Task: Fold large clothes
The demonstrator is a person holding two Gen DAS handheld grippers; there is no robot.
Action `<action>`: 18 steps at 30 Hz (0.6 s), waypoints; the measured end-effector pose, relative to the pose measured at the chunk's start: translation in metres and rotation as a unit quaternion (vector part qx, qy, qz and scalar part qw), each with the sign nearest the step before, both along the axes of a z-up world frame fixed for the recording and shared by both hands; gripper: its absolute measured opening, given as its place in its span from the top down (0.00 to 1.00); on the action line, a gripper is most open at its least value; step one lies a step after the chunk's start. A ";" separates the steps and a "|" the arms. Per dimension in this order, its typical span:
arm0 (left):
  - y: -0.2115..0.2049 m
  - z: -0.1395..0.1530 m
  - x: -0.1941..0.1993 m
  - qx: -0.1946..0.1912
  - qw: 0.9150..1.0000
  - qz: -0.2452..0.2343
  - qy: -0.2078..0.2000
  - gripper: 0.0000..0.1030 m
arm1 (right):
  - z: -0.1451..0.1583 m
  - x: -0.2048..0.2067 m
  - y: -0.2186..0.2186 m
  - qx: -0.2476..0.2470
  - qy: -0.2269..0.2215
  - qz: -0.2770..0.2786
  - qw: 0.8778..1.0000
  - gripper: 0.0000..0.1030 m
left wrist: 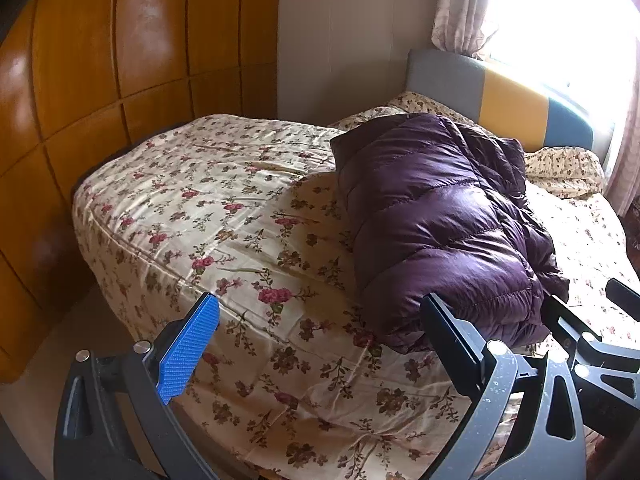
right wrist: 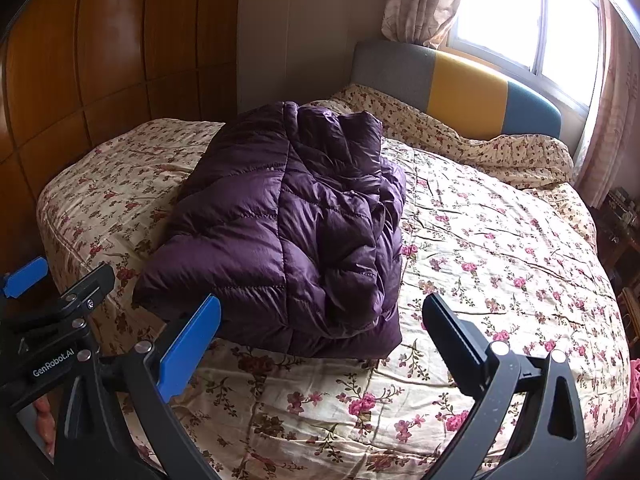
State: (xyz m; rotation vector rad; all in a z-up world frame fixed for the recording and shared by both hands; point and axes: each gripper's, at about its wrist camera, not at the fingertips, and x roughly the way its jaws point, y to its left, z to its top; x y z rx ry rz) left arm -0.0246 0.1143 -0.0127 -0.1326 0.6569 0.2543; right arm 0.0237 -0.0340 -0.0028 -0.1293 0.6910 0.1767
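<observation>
A purple quilted down jacket (left wrist: 436, 224) lies folded in a thick bundle on the floral bedspread (left wrist: 224, 216); it also shows in the right wrist view (right wrist: 288, 232). My left gripper (left wrist: 320, 340) is open and empty, held above the bed's near edge, just left of the jacket's near end. My right gripper (right wrist: 320, 340) is open and empty, hovering just short of the jacket's near edge. The right gripper shows at the right edge of the left wrist view (left wrist: 592, 328), and the left gripper shows at the left edge of the right wrist view (right wrist: 60, 284).
The bedspread (right wrist: 500, 240) covers a large bed. A grey, yellow and blue headboard (right wrist: 472, 92) stands under a bright window with curtains (right wrist: 424, 4). A wooden wardrobe (left wrist: 100, 80) lines the bed's left side. Floral pillows (right wrist: 480, 144) lie by the headboard.
</observation>
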 end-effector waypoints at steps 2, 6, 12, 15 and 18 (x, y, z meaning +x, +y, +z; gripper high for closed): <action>-0.002 0.000 0.000 -0.002 1.000 -0.001 0.002 0.03 | 0.000 0.000 -0.001 0.002 0.000 -0.001 1.000 0.02; -0.009 0.005 0.000 0.001 1.000 -0.006 0.000 0.03 | 0.000 0.001 -0.004 0.008 0.002 -0.007 1.000 0.02; -0.014 0.011 0.001 -0.001 1.000 -0.006 -0.004 0.03 | -0.001 0.002 -0.008 0.011 0.004 -0.014 1.000 0.02; -0.013 0.010 0.002 -0.004 1.000 -0.004 -0.003 0.03 | -0.001 0.002 -0.009 0.010 0.004 -0.015 1.000 0.02; -0.012 0.009 0.002 -0.004 1.000 0.000 0.000 0.03 | 0.000 0.002 -0.010 0.013 0.003 -0.018 1.000 0.02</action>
